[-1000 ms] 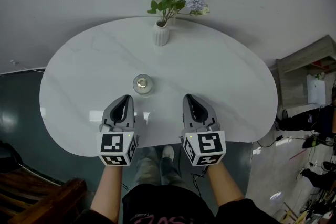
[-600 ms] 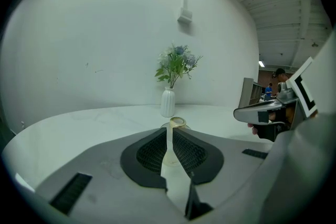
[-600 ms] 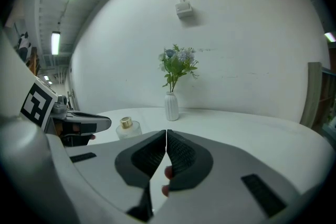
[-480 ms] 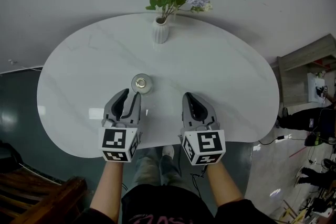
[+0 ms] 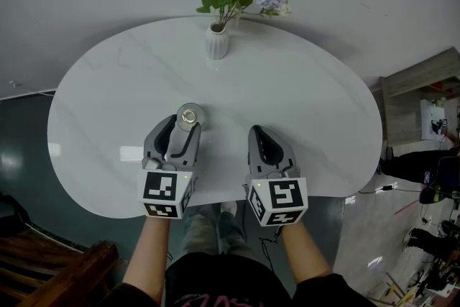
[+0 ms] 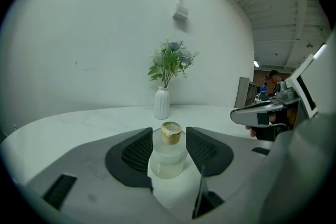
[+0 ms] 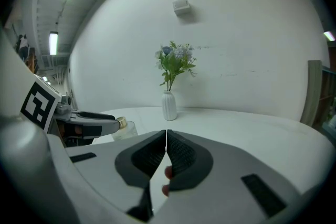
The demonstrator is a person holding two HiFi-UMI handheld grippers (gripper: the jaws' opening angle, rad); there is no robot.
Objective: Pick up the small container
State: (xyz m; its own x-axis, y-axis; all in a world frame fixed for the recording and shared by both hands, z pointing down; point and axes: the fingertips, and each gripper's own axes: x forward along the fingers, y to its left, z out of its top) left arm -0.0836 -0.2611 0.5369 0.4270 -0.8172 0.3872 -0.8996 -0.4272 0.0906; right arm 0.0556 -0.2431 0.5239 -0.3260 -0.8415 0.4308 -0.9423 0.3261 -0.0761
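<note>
The small container is a frosted glass jar with a gold cap, standing upright on the white table. My left gripper has reached it, and its jaws are opening. In the left gripper view the container stands between the two black pads, with a thin gap on each side. My right gripper rests to the right of it, shut and holding nothing. Its pads meet in the right gripper view, where the container shows at the left behind the left gripper.
A white ribbed vase with blue and white flowers stands at the table's far edge, well behind the container. The near table edge runs just under both grippers. Shelving and clutter lie to the right of the table.
The left gripper has moved forward and its jaws have gone from shut to wide, now straddling the container. The right gripper has stayed where it was.
</note>
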